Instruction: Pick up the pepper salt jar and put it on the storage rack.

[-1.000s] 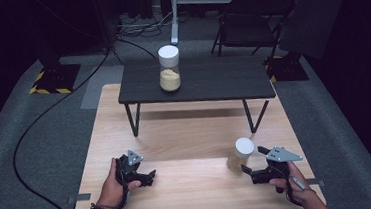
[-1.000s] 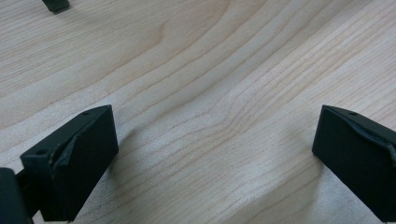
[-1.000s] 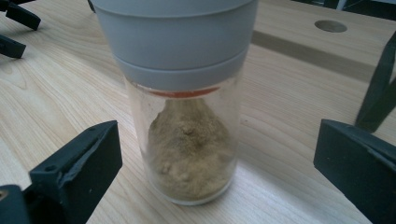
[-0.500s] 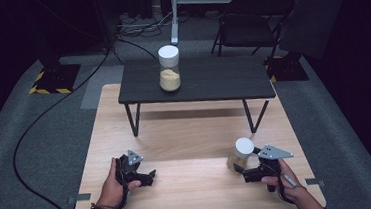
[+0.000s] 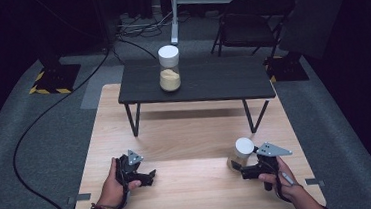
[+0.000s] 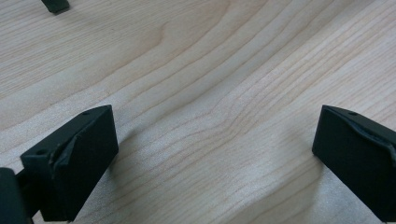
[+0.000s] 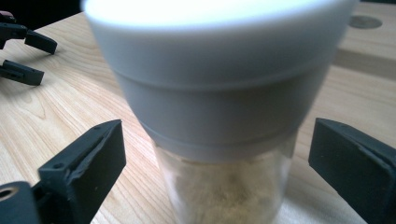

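A glass jar (image 5: 242,152) with a white lid and pale powder inside stands on the wooden table (image 5: 191,134) at the front right. My right gripper (image 5: 236,166) reaches it from the right at its lower part. In the right gripper view the jar (image 7: 219,93) stands between the two jaws with a gap on each side. Those jaws have just been closing, and the right gripper (image 7: 219,154) is still open. My left gripper (image 5: 151,176) rests low at the front left. Its jaws are wide apart over bare wood, so the left gripper (image 6: 215,149) is open.
A second, similar jar (image 5: 169,68) stands on a low black table (image 5: 211,80) set across the far half of the wooden table. A folding chair (image 5: 252,24) and a black cable (image 5: 30,136) lie beyond on the grey floor.
My right gripper has moved left, up to the jar, which now stands between its jaws. The left gripper and both jars have stayed where they were.
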A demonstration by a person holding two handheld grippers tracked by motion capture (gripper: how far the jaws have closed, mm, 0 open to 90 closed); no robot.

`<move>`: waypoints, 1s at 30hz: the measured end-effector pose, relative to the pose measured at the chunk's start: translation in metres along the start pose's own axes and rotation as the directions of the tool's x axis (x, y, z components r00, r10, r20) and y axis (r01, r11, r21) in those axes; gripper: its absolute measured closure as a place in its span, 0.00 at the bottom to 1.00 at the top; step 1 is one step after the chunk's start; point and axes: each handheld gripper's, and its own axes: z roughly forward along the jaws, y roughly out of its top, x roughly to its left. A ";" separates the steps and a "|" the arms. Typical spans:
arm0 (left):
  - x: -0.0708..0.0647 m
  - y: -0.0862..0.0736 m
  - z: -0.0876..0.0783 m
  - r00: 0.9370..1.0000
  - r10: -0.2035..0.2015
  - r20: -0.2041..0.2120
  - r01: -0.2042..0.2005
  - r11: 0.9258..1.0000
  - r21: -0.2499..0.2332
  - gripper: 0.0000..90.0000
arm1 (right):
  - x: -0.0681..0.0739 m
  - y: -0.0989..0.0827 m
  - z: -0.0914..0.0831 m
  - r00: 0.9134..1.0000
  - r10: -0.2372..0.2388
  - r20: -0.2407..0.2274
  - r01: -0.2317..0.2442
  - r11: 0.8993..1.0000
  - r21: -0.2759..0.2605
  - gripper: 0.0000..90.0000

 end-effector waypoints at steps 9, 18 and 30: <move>0.000 0.000 0.000 1.000 0.000 0.000 0.000 1.000 0.000 0.01 | 0.005 -0.005 0.001 0.999 0.030 0.027 -0.028 0.998 -0.060 0.33; 0.000 0.000 0.000 1.000 0.000 0.000 0.000 1.000 0.000 0.01 | 0.010 -0.008 -0.002 0.999 -0.004 0.050 0.008 0.997 -0.077 0.37; 0.000 0.000 0.000 1.000 0.000 0.000 0.000 1.000 0.000 0.01 | 0.018 -0.002 -0.014 0.994 -0.007 0.109 0.015 0.997 -0.074 0.38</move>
